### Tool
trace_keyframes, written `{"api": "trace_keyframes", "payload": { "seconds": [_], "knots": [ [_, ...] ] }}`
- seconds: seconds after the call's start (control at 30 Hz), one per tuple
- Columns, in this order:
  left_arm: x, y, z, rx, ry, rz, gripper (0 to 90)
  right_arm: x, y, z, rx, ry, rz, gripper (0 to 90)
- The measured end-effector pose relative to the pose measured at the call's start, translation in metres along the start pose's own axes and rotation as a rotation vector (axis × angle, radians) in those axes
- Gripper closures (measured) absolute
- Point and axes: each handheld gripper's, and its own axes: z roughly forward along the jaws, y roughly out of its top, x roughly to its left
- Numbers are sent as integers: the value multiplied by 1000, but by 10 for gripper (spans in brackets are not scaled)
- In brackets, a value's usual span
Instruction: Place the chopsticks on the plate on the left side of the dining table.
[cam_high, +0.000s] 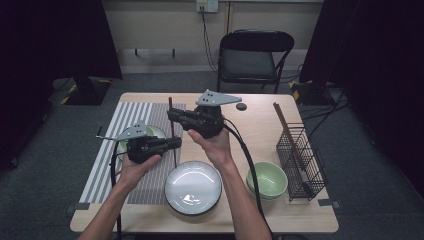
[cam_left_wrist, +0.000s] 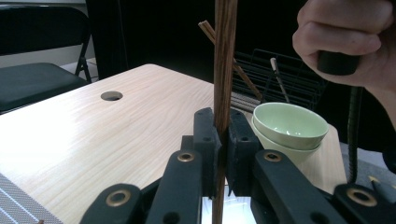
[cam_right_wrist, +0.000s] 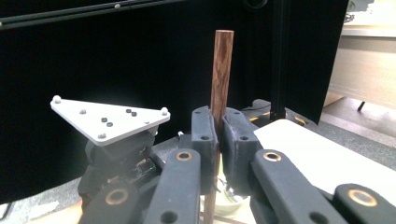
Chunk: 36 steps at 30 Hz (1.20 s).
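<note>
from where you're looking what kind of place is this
Probably an indoor recording or lab space set up as a dining table: a wooden table laid with bowls and a plate, black curtains at both sides, and a folding chair behind.

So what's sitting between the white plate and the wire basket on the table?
A stack of green bowls stands between the white plate and the wire basket, seen in the high view.

Dark brown wooden chopstick (cam_left_wrist: 225, 70), upright, above the table
</note>
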Motion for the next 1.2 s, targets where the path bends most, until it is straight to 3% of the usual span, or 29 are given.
{"api": "trace_keyframes", "payload": {
  "seconds": [0.23, 0.5, 0.73, 1.0, 1.2],
  "knots": [
    [2, -2, 0, 0, 11, -14, 847, 0, 0, -2, 21, 9, -14, 591],
    [6, 0, -7, -5, 25, -30, 847, -4, -6, -7, 48, 25, -18, 465],
    [11, 3, -17, -33, 40, -48, 846, -10, -16, -16, 65, 39, -18, 400],
    [15, 6, -26, -59, 40, -59, 846, -17, -40, -27, 79, 31, 8, 352],
    [15, 8, -28, -56, 40, -54, 846, -15, -63, -23, 128, 39, 22, 394]
  ]
}}
